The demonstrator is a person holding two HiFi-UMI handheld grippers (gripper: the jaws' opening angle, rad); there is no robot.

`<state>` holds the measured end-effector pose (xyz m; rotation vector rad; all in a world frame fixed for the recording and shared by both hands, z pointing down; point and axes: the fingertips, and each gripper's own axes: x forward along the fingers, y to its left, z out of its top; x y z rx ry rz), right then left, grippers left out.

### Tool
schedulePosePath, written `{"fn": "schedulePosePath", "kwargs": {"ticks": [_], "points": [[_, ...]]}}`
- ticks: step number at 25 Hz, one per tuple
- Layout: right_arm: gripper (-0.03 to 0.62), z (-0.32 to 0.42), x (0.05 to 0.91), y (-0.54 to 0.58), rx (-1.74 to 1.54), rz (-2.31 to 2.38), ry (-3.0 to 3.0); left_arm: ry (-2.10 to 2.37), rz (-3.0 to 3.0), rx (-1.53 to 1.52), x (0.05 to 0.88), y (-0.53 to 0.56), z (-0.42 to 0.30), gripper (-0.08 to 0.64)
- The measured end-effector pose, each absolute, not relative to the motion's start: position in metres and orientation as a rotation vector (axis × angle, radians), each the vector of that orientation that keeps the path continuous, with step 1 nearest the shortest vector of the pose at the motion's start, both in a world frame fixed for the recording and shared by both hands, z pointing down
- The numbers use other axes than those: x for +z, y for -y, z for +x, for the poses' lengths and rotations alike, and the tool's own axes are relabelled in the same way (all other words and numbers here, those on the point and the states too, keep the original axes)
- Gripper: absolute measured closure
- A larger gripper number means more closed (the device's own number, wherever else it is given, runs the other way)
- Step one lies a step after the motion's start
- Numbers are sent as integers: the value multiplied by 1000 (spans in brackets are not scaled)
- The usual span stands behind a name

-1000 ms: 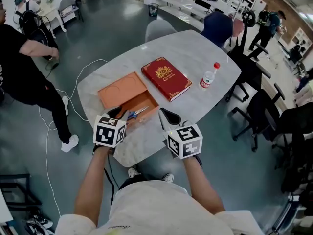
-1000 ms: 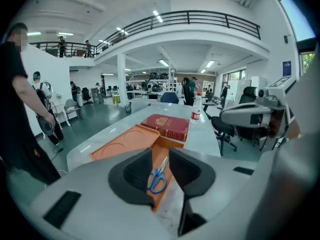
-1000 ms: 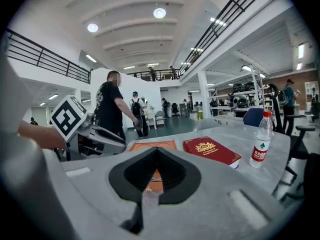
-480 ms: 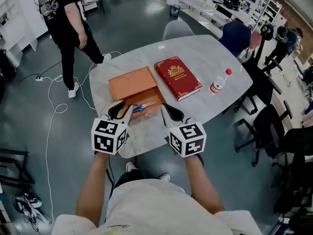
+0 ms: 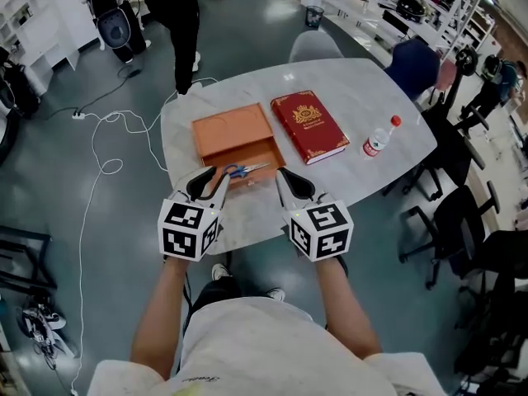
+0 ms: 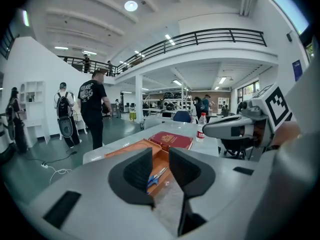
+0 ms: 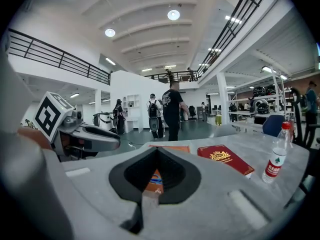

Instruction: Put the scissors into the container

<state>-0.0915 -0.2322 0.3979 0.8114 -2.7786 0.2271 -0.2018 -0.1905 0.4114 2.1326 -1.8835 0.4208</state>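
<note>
Blue-handled scissors lie inside the open orange container on the white table; its lid part sits just behind. My left gripper hovers at the tray's near left corner, open and empty. In the left gripper view the scissors show between the parted jaws of the left gripper, in the container. My right gripper is near the tray's front right corner, shut and empty. In the right gripper view the right gripper hides most of the scissors.
A red book lies right of the container, and a water bottle with a red cap lies further right. Chairs stand round the table. A white cable lies on the floor at left. A person in black stands beyond the table.
The person in black has walked from the left side to beyond the table. The head view has shifted. Both grippers stay near the tray's front, and the scissors stay in the container.
</note>
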Motion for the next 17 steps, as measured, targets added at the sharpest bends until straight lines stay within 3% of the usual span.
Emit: {"fn": "schedulePosePath", "kwargs": {"ticks": [17], "points": [[589,-86,398,229,213,770,2783,1902,2098,399,413,184,-194,463]]}}
